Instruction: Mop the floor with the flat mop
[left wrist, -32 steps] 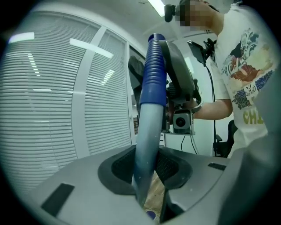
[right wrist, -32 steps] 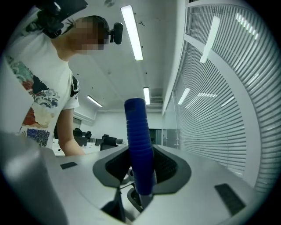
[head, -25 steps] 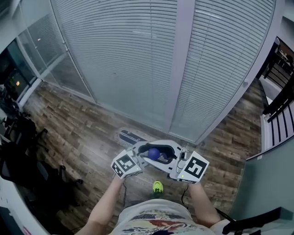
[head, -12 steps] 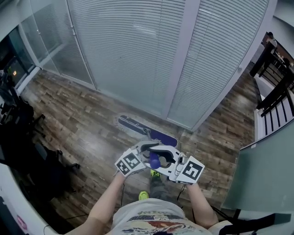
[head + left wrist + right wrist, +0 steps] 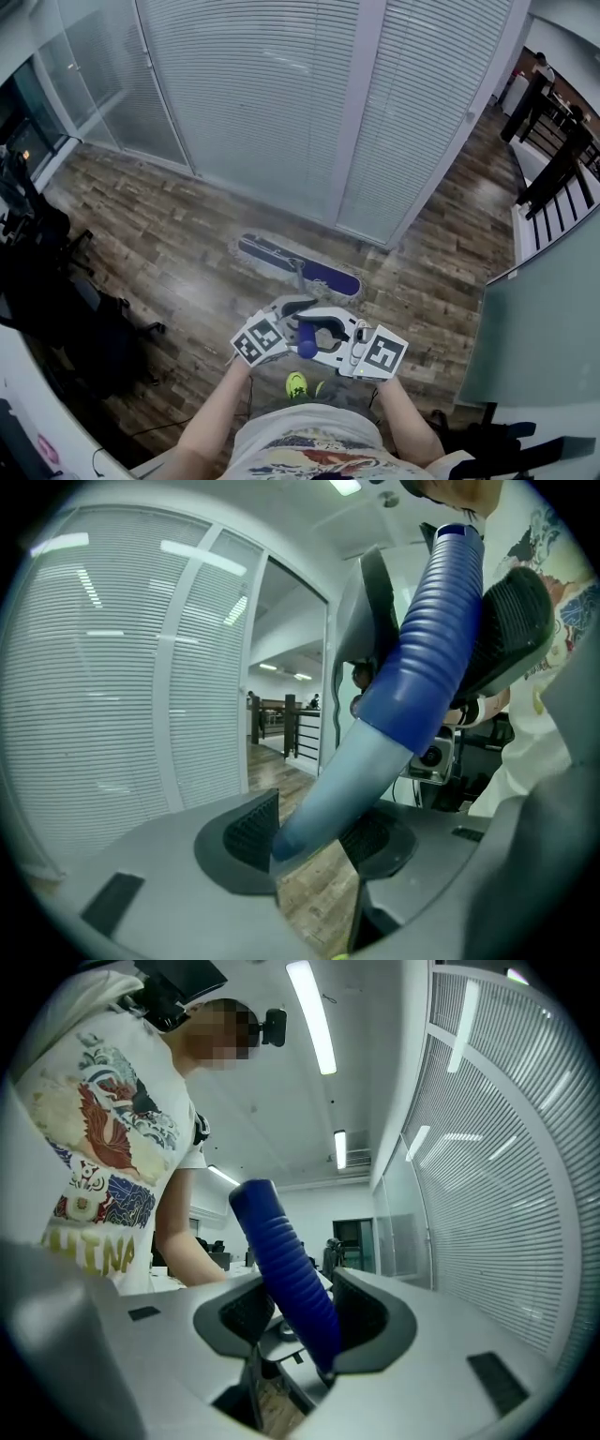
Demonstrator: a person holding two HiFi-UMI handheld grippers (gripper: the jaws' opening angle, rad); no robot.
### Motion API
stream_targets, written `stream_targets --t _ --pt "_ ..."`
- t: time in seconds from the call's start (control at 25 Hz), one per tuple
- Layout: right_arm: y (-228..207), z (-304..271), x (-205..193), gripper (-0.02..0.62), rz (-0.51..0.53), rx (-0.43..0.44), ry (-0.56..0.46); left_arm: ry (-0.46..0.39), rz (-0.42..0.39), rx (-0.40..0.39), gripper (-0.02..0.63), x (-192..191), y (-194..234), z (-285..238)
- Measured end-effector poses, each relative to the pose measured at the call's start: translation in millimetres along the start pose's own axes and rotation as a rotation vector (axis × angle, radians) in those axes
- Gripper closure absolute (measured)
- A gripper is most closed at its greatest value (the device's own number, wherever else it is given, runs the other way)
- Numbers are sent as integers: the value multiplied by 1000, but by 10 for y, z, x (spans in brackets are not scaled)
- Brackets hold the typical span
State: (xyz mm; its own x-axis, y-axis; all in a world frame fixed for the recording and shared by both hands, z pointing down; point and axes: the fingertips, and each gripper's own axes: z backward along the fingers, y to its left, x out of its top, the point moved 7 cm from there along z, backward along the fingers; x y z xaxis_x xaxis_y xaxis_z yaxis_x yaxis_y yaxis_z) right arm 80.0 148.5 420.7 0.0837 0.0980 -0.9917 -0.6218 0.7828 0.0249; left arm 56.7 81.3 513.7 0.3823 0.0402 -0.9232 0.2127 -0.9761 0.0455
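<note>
The person is standing on the wood floor (image 5: pixel 169 253) and working the mop from its top end. The left tool (image 5: pixel 309 841) is sitting round the pale lower part of the mop handle (image 5: pixel 422 639). The right tool (image 5: pixel 300 1321) is sitting round the ribbed blue grip higher up. Both sets of jaws have just been opening. The handle is lying between each pair but is no longer being squeezed. In the right gripper view the grip is leaning on one pad with a gap showing at the other.

The mop head (image 5: pixel 298 265) is lying flat on the boards just in front of the foot of the blinds (image 5: pixel 262 103). A second ago it was half hidden under the tools. Now it is showing in full, farther out from the person's green shoe (image 5: pixel 296 383), while the tools are sitting lower and closer to the body.

This is probably the end of one stroke along the wall, with the person backing away. The slackened hold is likely letting the handle slide or pivot before the next pass. With the jaws this loose, the handle could be slipping sideways.
</note>
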Motion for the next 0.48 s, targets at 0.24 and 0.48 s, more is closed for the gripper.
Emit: stream_targets --t 0.24,0.48 --pt "759 228 -39 413 -8 33 16 25 9 9 442 -129 -782 90" --pt "1565 560 0 405 -54 76 -13 27 35 39 437 -204 -1667 150"
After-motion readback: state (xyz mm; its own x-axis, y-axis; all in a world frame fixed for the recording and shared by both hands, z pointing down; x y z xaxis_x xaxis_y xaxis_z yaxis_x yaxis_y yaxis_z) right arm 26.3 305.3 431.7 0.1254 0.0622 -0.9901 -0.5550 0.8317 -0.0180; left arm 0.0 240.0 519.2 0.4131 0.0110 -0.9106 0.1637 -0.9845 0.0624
